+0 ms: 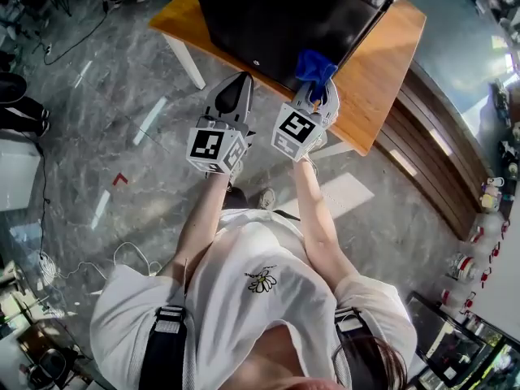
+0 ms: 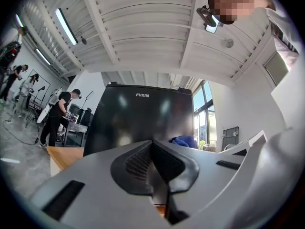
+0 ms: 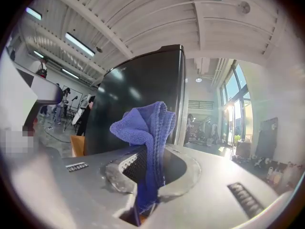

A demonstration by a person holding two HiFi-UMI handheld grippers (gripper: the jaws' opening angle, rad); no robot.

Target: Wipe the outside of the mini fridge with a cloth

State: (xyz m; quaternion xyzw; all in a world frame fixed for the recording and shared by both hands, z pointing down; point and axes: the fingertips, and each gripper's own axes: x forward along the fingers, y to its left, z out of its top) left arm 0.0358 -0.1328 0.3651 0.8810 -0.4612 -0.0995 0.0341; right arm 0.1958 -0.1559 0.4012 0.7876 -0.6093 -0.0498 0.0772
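A black mini fridge [image 1: 280, 19] stands on a wooden table [image 1: 382, 71]; its glossy door fills the left gripper view [image 2: 138, 123] and the right gripper view [image 3: 138, 109]. My right gripper [image 1: 318, 88] is shut on a blue cloth [image 1: 315, 67], which sticks up from the jaws [image 3: 147, 128] close to the fridge's front face. My left gripper [image 1: 233, 96] hangs just left of it, off the table edge, jaws closed with nothing between them [image 2: 155, 163]. The cloth's tip [image 2: 185, 141] shows at the right in the left gripper view.
The table's white leg [image 1: 185, 59] stands on a grey marble floor [image 1: 106, 112]. Cables [image 1: 49, 258] lie at left. A wooden step [image 1: 431, 161] runs at right. Several people [image 2: 57, 116] stand far off beside equipment.
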